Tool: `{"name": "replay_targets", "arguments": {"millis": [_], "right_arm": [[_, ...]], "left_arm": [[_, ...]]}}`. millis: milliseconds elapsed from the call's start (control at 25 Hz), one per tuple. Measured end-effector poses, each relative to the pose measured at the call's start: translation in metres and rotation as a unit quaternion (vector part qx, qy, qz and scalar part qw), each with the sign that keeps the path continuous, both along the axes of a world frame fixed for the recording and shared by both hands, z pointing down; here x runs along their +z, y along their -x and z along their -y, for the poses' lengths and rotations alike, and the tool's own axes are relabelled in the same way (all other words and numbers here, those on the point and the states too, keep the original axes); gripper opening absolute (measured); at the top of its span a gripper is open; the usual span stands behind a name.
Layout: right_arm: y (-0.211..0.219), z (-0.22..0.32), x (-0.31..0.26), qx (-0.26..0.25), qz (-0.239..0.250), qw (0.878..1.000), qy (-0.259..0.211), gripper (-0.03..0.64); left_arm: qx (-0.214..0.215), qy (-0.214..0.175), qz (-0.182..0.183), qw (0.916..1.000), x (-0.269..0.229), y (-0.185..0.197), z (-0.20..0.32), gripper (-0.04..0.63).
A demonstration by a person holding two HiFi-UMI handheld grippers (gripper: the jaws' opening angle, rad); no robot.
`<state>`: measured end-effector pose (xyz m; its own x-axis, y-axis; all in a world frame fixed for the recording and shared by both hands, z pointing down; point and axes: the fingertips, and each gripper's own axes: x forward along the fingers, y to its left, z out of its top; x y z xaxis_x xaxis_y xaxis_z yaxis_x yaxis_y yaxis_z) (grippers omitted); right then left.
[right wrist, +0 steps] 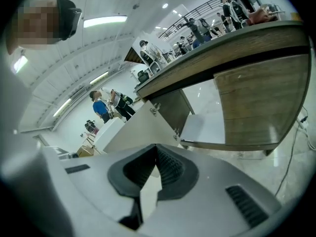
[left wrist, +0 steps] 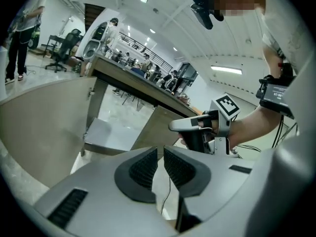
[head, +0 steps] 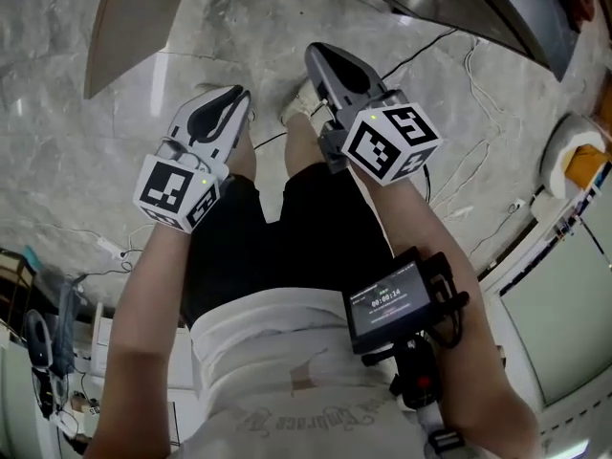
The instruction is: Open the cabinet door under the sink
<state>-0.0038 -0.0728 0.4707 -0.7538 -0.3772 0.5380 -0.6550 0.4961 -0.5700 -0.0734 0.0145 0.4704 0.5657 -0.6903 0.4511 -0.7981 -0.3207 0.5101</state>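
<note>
1. head view: both grippers hang low over the marble floor (head: 57, 142); the cabinet door (head: 129, 27), swung open, lies ahead-left, nearer the left gripper (head: 232, 101) than the right gripper (head: 323, 57).
2. left gripper view: jaws a narrow empty slit; door left, open cabinet (left wrist: 111, 135) ahead.
3. right gripper view: jaws together, empty; door just beyond, under the counter (right wrist: 222, 53).

Over the marble floor (head: 76, 161), the left gripper (head: 232, 98) and right gripper (head: 320, 57) hang side by side, near a beige cabinet door (head: 129, 22).
</note>
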Motion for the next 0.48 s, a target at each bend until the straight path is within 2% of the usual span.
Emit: {"name": "replay_targets", "arguments": {"millis": [160,480], "right_arm": [[-0.048,0.010,0.000,0.035,-0.004,0.999,-0.013,0.014],[-0.128,0.040,-0.003,0.076,-0.015,0.996,-0.036,0.014]], "left_arm": [[0.033,-0.003,-0.001,0.9994,0.000,-0.042,0.018,0.048],[0.054,-0.013,0.009,0.9984,-0.003,-0.101,0.064,0.048]]}}
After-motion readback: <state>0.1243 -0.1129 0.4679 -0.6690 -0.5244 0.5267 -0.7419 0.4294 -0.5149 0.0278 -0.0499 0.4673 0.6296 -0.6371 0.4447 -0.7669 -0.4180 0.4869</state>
